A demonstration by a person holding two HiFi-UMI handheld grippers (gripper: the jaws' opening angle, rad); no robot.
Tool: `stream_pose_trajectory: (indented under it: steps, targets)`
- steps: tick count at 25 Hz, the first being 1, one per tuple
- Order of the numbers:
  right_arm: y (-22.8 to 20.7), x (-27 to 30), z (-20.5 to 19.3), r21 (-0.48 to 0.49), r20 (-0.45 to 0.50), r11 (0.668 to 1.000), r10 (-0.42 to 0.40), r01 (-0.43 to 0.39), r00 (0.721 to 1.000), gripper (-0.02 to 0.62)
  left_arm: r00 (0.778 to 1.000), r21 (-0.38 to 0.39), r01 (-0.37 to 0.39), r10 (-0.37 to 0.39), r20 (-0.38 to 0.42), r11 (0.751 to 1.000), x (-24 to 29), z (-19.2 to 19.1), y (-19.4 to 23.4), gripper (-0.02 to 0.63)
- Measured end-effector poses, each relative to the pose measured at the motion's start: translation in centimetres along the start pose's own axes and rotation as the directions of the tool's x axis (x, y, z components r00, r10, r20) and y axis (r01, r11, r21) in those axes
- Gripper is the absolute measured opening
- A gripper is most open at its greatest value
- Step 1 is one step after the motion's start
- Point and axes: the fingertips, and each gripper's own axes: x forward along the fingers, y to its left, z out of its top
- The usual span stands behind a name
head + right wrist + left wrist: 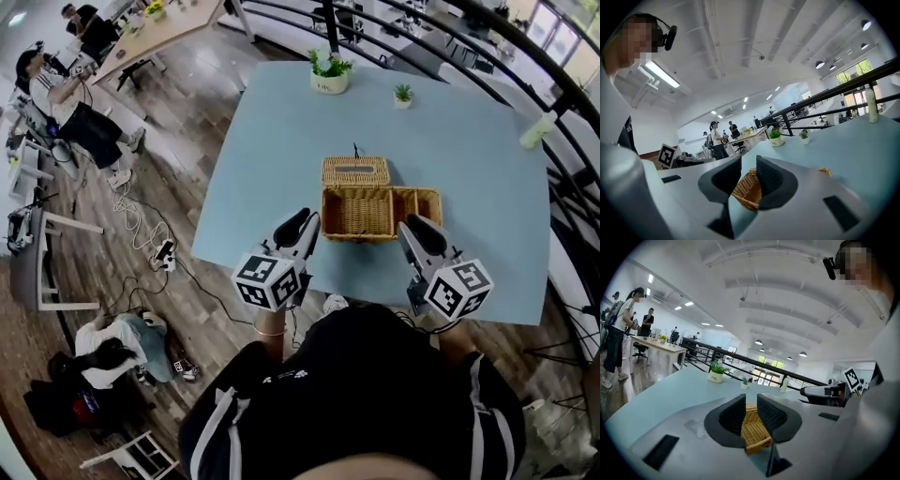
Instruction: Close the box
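Note:
An open wicker box [358, 214] stands on the light blue table [281, 141] near its front edge. Its lid [355, 172] lies folded back on the far side, and a second wicker flap [419, 202] lies open at the right. My left gripper [305, 225] hovers just off the box's front left corner, and my right gripper [417, 230] off its front right corner. Neither touches the box. In the left gripper view the box [754, 430] shows through the narrow gap of the left gripper [751, 416]. The right gripper [748, 176] frames the box [747, 190] the same way. Both are slightly open and hold nothing.
A potted plant [329, 73], a smaller plant [402, 95] and a pale bottle [537, 131] stand toward the table's far side. A black railing [487, 37] curves behind the table. People stand at a desk [150, 33] far left, and cables lie on the wooden floor [155, 248].

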Motion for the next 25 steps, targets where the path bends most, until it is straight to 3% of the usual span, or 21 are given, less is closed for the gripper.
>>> stream_pose_trajectory:
  steps: [7,16,25]
  targets:
    - [-2.1,3.1,0.4,0.021,0.006,0.996,-0.082,0.082,0.997,0.099,0.997,-0.032,0.049,-0.051,-0.064,0.998,4.1,0.0,4.4,0.06]
    - [-2.7,6.5,0.4,0.052,-0.002,0.984,-0.17,0.17,0.985,0.1,0.982,-0.164,0.103,-0.127,-0.139,0.981,7.8,-0.9,9.6,0.069]
    - [-3.0,7.8,0.0,0.057,-0.038,0.966,-0.251,0.253,0.967,0.101,0.955,-0.343,0.134,-0.213,-0.205,0.93,11.7,-3.6,13.2,0.1]
